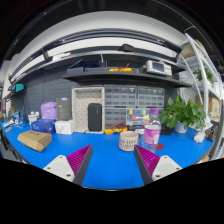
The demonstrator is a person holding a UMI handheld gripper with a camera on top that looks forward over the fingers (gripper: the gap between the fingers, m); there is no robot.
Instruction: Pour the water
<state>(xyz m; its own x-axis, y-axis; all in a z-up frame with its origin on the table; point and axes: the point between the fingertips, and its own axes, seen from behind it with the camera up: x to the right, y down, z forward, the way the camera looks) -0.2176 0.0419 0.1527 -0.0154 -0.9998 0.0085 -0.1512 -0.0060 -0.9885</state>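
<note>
1. Nearest are the two fingers of the gripper (112,165), with their magenta pads (80,158). The jaws are spread wide and nothing is between them, only bare blue table (112,172).

2. Ahead of the right finger, toward the right side of the table, a small white ribbed cup (128,140) stands upright. Just beside it, to the right and a little behind, is a clear bottle with a pink label (151,133). I judge these two are the things for pouring, but whether there is water in the bottle I cannot tell.

3. Near the left edge of the table lies a tan object like a bread loaf (35,140). Behind it are a white box (64,127) and a purple container (49,111).

4. Along the back edge stand a drawer cabinet (120,105) and a green plant (183,112) toward the right back corner.

5. What could go wrong, in my judgement:
   - The bottle and the cup are very close. When the fingers come around the bottle, the left finger may push the cup and turn it over.
   - The bottle looks smooth. If the grip is too low or too light, it may slip when it is tilted.
   - The cup is small and light, so a fast tilt may send water past the rim onto the table.
</note>
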